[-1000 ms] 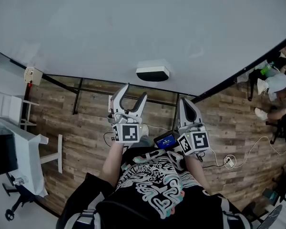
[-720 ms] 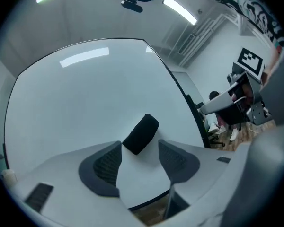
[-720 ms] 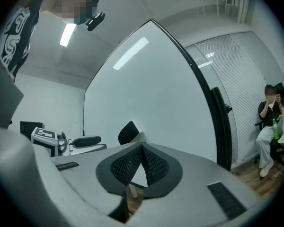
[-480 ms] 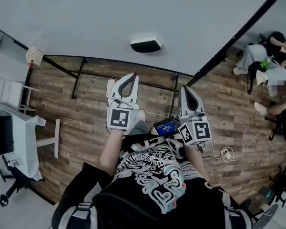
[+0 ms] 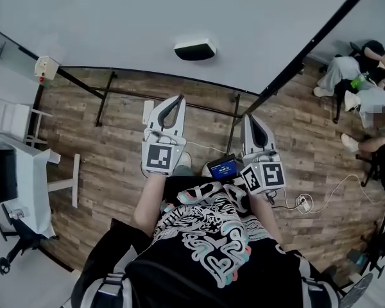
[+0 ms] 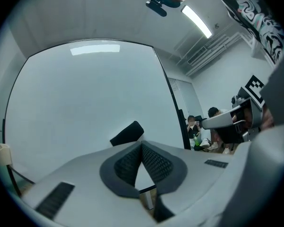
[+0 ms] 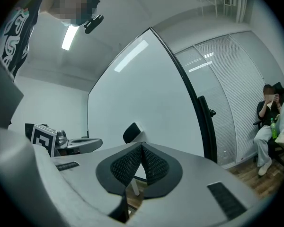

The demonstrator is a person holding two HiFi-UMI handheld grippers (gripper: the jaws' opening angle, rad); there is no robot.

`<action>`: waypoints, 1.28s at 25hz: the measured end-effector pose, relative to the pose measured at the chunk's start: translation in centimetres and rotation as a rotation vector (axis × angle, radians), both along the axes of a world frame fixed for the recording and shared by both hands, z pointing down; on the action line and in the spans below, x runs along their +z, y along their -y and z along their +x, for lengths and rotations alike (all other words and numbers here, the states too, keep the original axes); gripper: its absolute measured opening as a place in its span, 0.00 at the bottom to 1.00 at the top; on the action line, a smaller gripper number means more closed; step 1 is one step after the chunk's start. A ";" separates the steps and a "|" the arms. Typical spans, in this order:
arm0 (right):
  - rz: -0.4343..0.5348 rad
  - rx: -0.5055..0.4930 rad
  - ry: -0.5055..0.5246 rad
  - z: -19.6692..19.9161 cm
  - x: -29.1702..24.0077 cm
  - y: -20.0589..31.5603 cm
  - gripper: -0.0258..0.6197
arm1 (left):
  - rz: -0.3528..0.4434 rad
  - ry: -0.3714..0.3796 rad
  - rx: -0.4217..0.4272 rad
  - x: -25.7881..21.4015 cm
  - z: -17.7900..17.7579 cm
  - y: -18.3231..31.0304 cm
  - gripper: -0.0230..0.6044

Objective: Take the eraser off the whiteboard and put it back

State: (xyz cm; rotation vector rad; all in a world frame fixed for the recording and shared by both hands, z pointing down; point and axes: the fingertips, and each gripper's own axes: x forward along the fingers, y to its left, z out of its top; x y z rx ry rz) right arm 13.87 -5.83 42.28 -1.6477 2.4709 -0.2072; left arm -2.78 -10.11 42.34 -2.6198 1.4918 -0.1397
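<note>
Since a second ago my left gripper (image 5: 176,99) went from wide open to fully closed, nothing in it. Right gripper (image 5: 252,118) is closed and empty too. Eraser (image 5: 194,49) is stuck on the whiteboard (image 5: 115,24), well ahead of both.

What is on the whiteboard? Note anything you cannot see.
One dark eraser clings to the whiteboard; the rest of its surface looks blank. The patch of board under the eraser is covered, and the board hides whatever is behind it.
</note>
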 end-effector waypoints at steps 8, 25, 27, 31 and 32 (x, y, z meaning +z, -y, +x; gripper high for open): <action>-0.015 0.007 -0.021 -2.0 0.3 1.1 0.06 | -0.006 0.025 0.030 0.5 -1.3 1.0 0.04; 0.008 -0.013 -0.038 -6.4 -0.2 3.1 0.06 | 0.001 0.029 0.039 0.8 -4.5 2.7 0.04; 0.004 -0.024 -0.046 -6.8 0.0 3.0 0.06 | 0.010 0.025 0.033 0.8 -4.9 2.7 0.04; -0.006 -0.040 -0.055 -7.2 0.3 3.2 0.06 | 0.015 0.030 0.027 0.8 -5.1 2.8 0.04; -0.006 -0.041 -0.054 -7.3 0.4 3.3 0.06 | 0.019 0.030 0.028 0.8 -5.2 2.9 0.04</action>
